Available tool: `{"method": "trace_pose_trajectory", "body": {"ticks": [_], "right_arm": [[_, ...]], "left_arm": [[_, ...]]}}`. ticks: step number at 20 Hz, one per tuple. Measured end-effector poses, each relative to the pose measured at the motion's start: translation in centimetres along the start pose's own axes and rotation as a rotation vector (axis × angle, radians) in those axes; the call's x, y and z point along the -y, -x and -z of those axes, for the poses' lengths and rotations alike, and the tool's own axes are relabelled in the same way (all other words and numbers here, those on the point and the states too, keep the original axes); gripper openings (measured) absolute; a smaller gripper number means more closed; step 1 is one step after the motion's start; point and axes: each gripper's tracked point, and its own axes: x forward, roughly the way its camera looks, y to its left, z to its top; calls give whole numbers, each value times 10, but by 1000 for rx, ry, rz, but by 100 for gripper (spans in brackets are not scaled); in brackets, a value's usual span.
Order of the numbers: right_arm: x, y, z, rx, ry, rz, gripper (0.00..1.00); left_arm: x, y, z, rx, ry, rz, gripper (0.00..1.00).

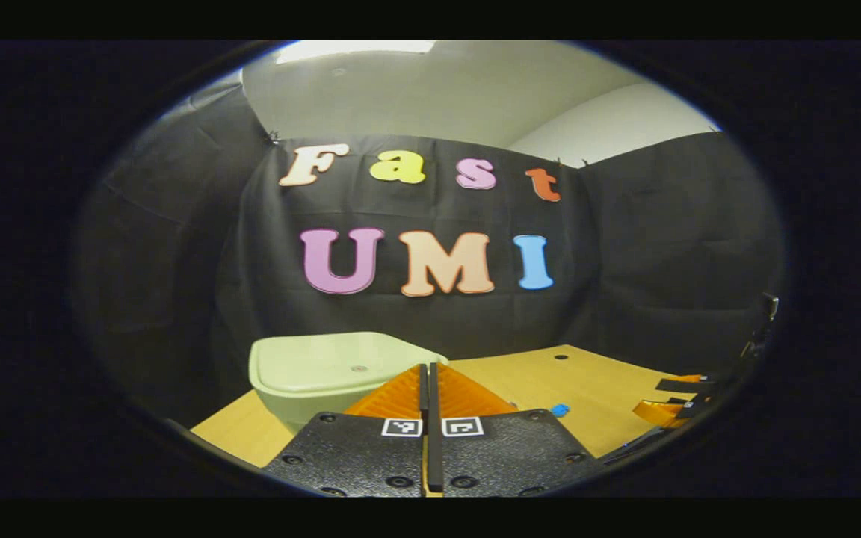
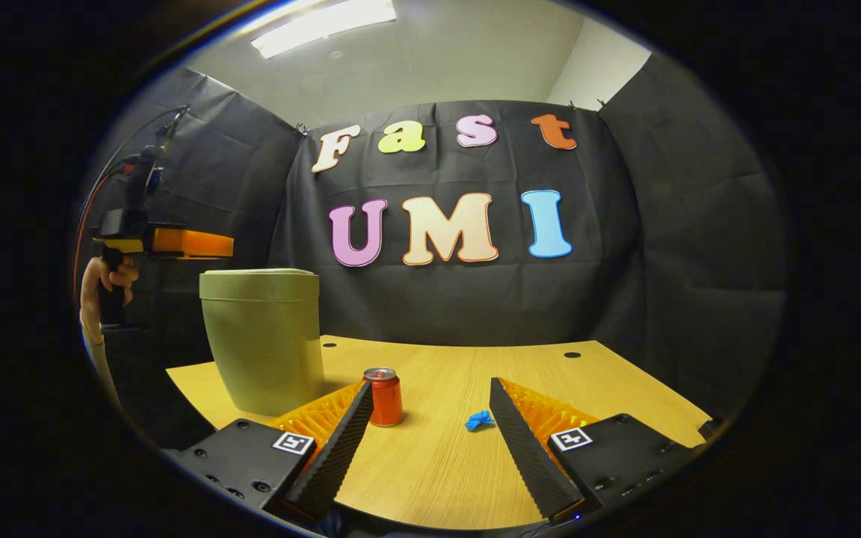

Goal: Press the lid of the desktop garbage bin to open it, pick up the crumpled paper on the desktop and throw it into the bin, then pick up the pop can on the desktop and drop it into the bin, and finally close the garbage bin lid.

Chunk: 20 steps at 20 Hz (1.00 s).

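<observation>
The pale green bin (image 2: 262,340) stands at the table's left rear with its lid (image 2: 258,284) down. A red pop can (image 2: 384,396) stands upright just right of the bin. The small blue crumpled paper (image 2: 479,421) lies right of the can. My right gripper (image 2: 430,385) is open and low over the table, with the can by its left finger and the paper between the fingers, untouched. My left gripper (image 1: 428,368) is shut on nothing, above and beside the bin lid (image 1: 341,366). The right gripper view shows the left gripper (image 2: 176,243) held above lid height.
The wooden table (image 2: 438,463) has two small round holes near its back edge. Black cloth walls close in behind and on both sides. A hand (image 2: 105,280) holds the left gripper at the far left. The other gripper (image 1: 673,400) shows low at the right of the left gripper view.
</observation>
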Motion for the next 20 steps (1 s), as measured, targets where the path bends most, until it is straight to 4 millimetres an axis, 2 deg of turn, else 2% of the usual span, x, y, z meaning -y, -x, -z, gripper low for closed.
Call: {"method": "trace_pose_trajectory", "body": {"ticks": [2,6,10,15,20], "right_arm": [[3,0,1,-1,-14,-1,99],[15,0,-1,1,-6,35,98],[20,1,-1,4,-18,45,99],[29,0,2,-10,-17,63,98],[27,3,-4,10,-30,55,99]], "left_arm": [[-19,-10,-6,-4,-6,-42,0],[-36,-27,14,-73,-15,-79,0],[-43,-34,36,-132,30,-86,0],[-41,-34,39,-127,21,-69,0],[-42,-33,40,-144,-71,-63,0]]}}
